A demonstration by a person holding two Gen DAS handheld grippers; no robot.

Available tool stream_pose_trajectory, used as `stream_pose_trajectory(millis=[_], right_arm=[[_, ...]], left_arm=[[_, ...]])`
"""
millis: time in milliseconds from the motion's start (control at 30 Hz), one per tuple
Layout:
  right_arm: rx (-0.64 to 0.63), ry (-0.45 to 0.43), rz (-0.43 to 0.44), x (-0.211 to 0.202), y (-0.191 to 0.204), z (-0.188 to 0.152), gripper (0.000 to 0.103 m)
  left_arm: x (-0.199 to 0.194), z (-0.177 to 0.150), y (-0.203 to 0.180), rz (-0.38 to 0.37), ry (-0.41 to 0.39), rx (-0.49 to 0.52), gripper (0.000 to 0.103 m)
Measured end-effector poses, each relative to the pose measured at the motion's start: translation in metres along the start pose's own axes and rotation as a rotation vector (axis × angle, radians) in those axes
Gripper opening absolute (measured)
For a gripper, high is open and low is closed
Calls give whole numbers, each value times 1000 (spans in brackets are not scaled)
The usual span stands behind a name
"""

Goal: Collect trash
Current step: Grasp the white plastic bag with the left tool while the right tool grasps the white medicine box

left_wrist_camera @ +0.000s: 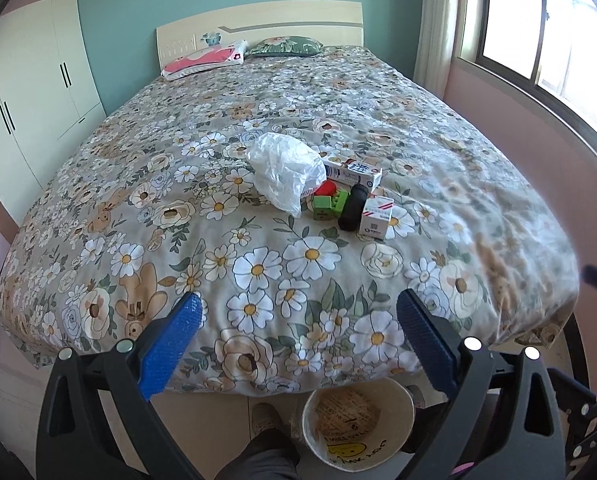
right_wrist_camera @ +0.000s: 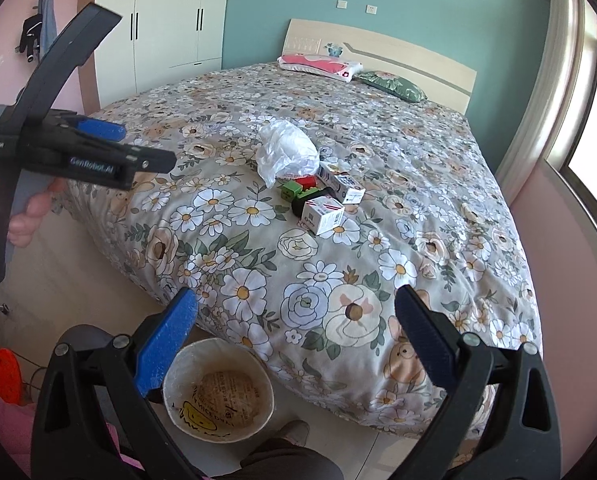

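Observation:
A pile of trash lies mid-bed: a crumpled white plastic bag (left_wrist_camera: 284, 170) (right_wrist_camera: 286, 150), a long white carton (left_wrist_camera: 352, 172) (right_wrist_camera: 340, 182), a small white box with red stripes (left_wrist_camera: 375, 216) (right_wrist_camera: 323, 215), a black cylinder (left_wrist_camera: 352, 208) (right_wrist_camera: 302, 203), and green and red blocks (left_wrist_camera: 328, 202) (right_wrist_camera: 298, 187). A round paper bin (left_wrist_camera: 356, 424) (right_wrist_camera: 218, 390) stands on the floor at the bed's foot. My left gripper (left_wrist_camera: 298, 316) is open and empty above the bed's near edge. My right gripper (right_wrist_camera: 296, 312) is open and empty; the left gripper (right_wrist_camera: 118, 148) shows at its upper left.
The floral bed cover (left_wrist_camera: 258, 264) (right_wrist_camera: 378, 264) fills both views. Two pillows (left_wrist_camera: 202, 58) lie by the headboard. A white wardrobe (left_wrist_camera: 30, 92) stands left, a window (left_wrist_camera: 558, 60) right. The person's foot (left_wrist_camera: 264, 420) is beside the bin.

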State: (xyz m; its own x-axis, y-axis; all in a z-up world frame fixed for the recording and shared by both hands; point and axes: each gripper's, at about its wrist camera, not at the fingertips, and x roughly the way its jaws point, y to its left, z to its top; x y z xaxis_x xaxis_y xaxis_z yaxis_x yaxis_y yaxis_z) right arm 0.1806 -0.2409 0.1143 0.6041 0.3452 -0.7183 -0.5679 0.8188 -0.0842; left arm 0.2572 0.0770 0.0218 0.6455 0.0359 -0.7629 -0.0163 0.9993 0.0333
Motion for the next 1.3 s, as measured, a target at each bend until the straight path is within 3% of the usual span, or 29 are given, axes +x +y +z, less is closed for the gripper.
stream_pose_trajectory(millis=[533, 767, 1100, 1167, 1233, 1300], right_arm=[[-117, 112, 122, 148, -49, 53, 96], [-172, 162, 200, 227, -71, 66, 96], [-142, 273, 413, 317, -87, 75, 96], [-162, 279, 428, 324, -83, 75, 88], [-194, 303, 444, 330, -77, 75, 64], [-219, 323, 441, 336, -73, 74, 58]], left_arm=[[176, 113, 19, 34, 159, -96, 99], [245, 142, 27, 77, 207, -105, 99], [305, 161, 24, 107, 239, -91, 99], [313, 163, 24, 101, 242, -91, 99], [319, 164, 22, 96, 239, -90, 97], [324, 164, 21, 88, 248, -84, 76]])
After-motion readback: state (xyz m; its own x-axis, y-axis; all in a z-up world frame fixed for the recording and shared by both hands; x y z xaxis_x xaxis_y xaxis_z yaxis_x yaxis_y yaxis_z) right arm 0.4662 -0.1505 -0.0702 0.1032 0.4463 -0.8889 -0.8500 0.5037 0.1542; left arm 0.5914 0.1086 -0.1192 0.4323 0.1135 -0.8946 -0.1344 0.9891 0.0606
